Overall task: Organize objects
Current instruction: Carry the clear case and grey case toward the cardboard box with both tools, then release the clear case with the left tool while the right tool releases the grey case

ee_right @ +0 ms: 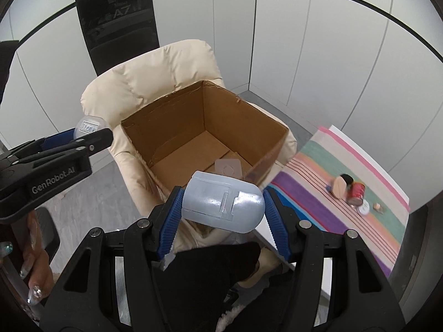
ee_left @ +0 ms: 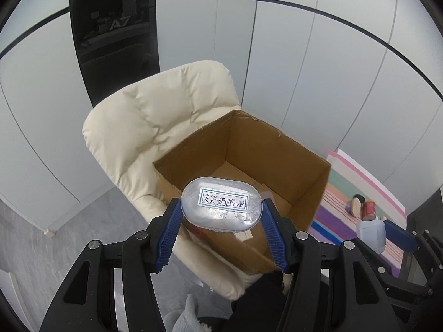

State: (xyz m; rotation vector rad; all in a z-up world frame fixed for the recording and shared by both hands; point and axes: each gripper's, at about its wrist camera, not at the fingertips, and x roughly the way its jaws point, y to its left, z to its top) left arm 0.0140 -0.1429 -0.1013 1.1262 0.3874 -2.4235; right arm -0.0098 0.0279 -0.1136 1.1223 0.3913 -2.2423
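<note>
My left gripper (ee_left: 221,215) is shut on a clear oval lidded container (ee_left: 221,204) with a handwritten label, held above the near rim of an open cardboard box (ee_left: 277,149). My right gripper (ee_right: 223,210) is shut on a pale blue plastic container (ee_right: 221,203), held over the near edge of the same box (ee_right: 235,116). The box sits on a cream padded chair (ee_right: 144,88) and holds only a flat clear lid-like piece (ee_right: 228,167) on its floor. The left gripper (ee_right: 83,138) with its container shows at the left of the right wrist view.
A striped cloth (ee_right: 346,166) covers a table to the right, with a red can (ee_right: 357,192), a round wooden piece (ee_right: 339,188) and a white lid (ee_right: 363,207) on it. White panel walls stand behind the chair. The right gripper's container also shows in the left wrist view (ee_left: 371,232).
</note>
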